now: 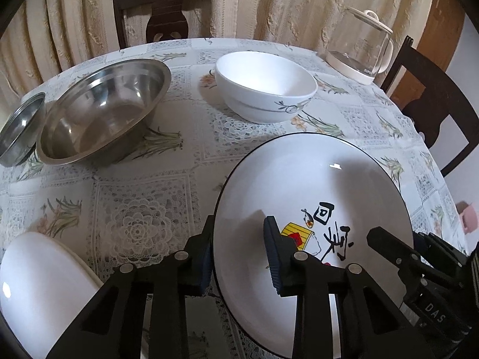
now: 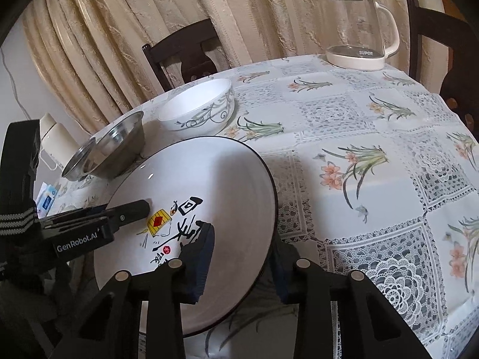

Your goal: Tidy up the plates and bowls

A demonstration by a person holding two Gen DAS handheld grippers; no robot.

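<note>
Left gripper (image 1: 239,254): jaws partly open, straddling the left rim of the painted plate (image 1: 311,197); one pad below the rim, one on the upper face; contact looks firm.
Right gripper (image 2: 242,257): jaws partly open, straddling the same plate's right rim, one pad on the face, one beneath.
Painted plate: white, black-edged, round, so no long axis; held tilted above the tablecloth (image 1: 149,185), face upward, painted motif toward the cameras.
White bowl (image 1: 265,85): upright, beyond the plate.
Large steel bowl (image 1: 101,110): tipped, leaning; small steel bowl (image 1: 21,131) beside it.
Plain white plate (image 1: 39,293): near left edge.
Glass kettle (image 2: 356,27): far corner.
</note>
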